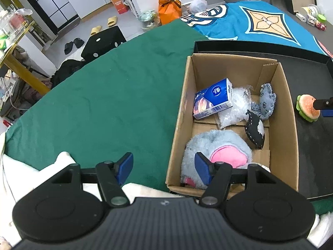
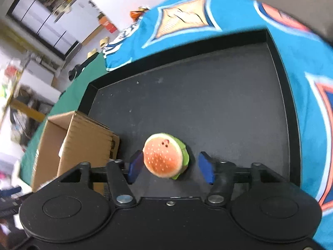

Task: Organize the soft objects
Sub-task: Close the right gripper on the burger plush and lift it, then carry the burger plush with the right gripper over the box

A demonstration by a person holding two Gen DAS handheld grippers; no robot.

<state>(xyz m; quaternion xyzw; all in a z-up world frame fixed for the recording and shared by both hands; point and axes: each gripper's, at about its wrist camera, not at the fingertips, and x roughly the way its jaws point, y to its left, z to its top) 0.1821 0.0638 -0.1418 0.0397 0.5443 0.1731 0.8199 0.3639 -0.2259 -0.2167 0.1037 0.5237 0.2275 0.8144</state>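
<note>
Through the left wrist camera I saw my left gripper [image 1: 164,167] standing wide with nothing between its blue pads, hovering over the near edge of a cardboard box [image 1: 179,112] that sat on a green cloth [image 1: 108,95]. Inside the box lay a fluffy grey and pink plush toy [image 1: 220,152], a blue tissue pack [image 1: 213,99], a clear plastic bag [image 1: 239,106], a denim toy [image 1: 267,102] and a small black stitched cushion [image 1: 255,132]. To the right of the box, on a black tray [image 1: 308,79], stood a hamburger toy [image 1: 308,107], with the tip of my other gripper just beside it. Through the right wrist camera, which was blurred, I saw my right gripper [image 2: 170,168] open wide around the hamburger toy [image 2: 163,158]; the toy sat on the black tray [image 2: 208,95] between the pads, close to the left pad and clear of the right one, so I was not gripping it. The cardboard box [image 2: 83,143] stood just to the left of the toy, and a blue patterned blanket [image 2: 312,66] lay beyond the tray.
</note>
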